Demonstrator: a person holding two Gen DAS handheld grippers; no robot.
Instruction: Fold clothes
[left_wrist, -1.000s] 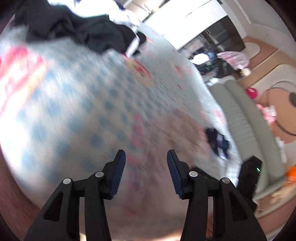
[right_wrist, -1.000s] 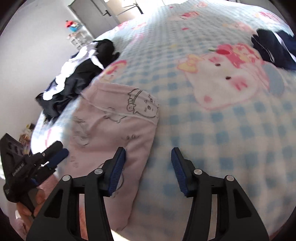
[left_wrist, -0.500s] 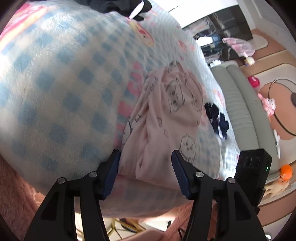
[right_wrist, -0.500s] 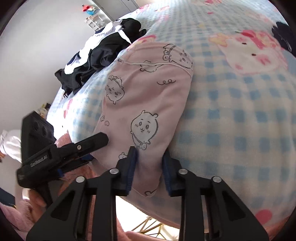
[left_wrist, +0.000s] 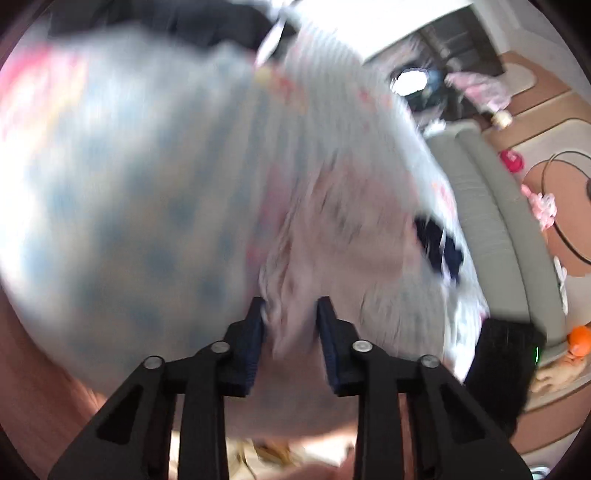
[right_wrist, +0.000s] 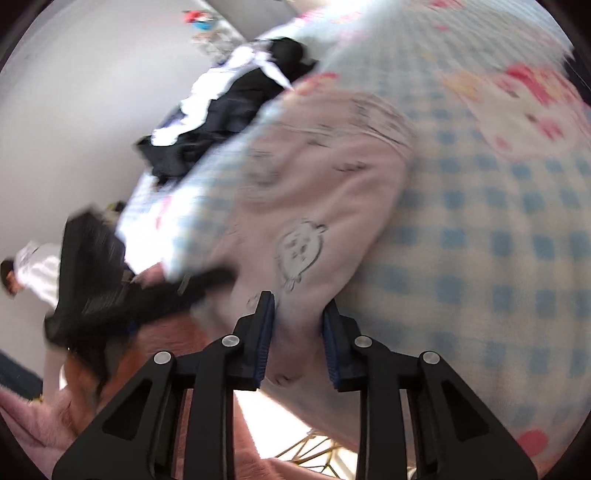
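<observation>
The garment is soft, matt pink cloth with printed line drawings. The blanket under it looks like fleecy checked cloth. Both tongs are matt black plastic with ribbed blue pads and shiny metal rivets.

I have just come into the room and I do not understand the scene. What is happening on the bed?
A person is folding clothes with a gripper in each hand. Both grippers have the near edge of a pink garment that lies on the checked blanket. The right gripper is shut on the cloth. The left gripper is closing, with the cloth between its jaws. A dark pile of clothes waits further back.
</observation>
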